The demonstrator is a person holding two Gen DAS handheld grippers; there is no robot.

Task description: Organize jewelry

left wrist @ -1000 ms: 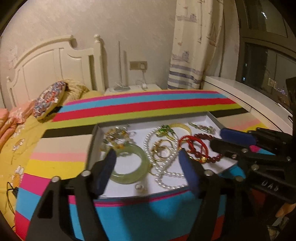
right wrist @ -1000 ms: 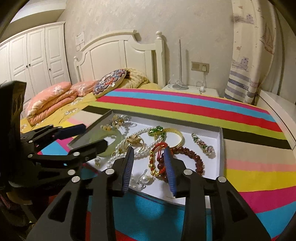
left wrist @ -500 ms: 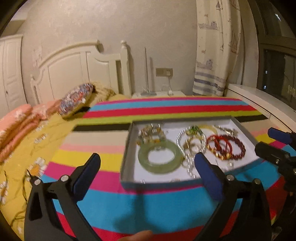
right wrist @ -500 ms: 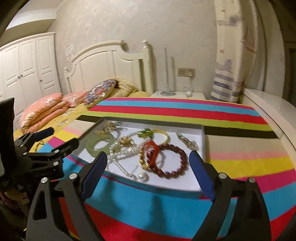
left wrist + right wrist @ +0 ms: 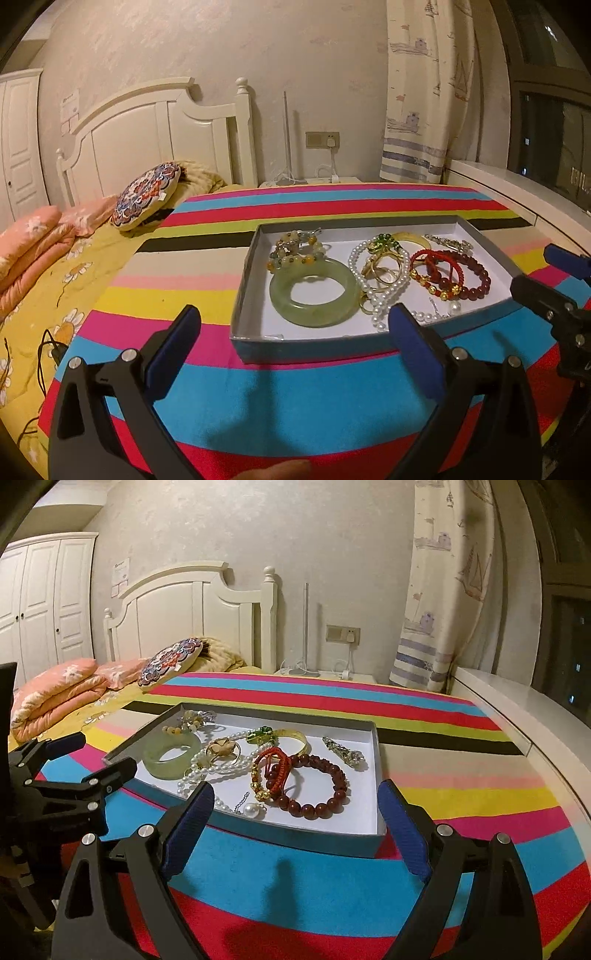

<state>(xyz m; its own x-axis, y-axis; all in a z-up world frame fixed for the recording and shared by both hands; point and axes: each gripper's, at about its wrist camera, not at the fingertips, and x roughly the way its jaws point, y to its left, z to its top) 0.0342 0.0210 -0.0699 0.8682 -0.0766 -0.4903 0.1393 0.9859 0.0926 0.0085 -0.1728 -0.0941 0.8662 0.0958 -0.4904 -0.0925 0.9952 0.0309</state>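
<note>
Item: shallow box of jewelry, set on a striped cover on a bed.

Contents, by clock face from the box's middle in the left wrist view:
- green bangle at 8 o'clock
- pale bead bracelet at 10 o'clock, touching the bangle
- pearl necklace at centre, tangled with gold rings
- dark red bead bracelet at 3 o'clock, overlapping a red cord bracelet

Tools: left gripper — jaws spread wide, nothing between them, short of the box's near wall. Right gripper — likewise spread wide and empty, at the box's near edge.

Surroundings: patterned cushion at 10 o'clock, against the white headboard.
</note>
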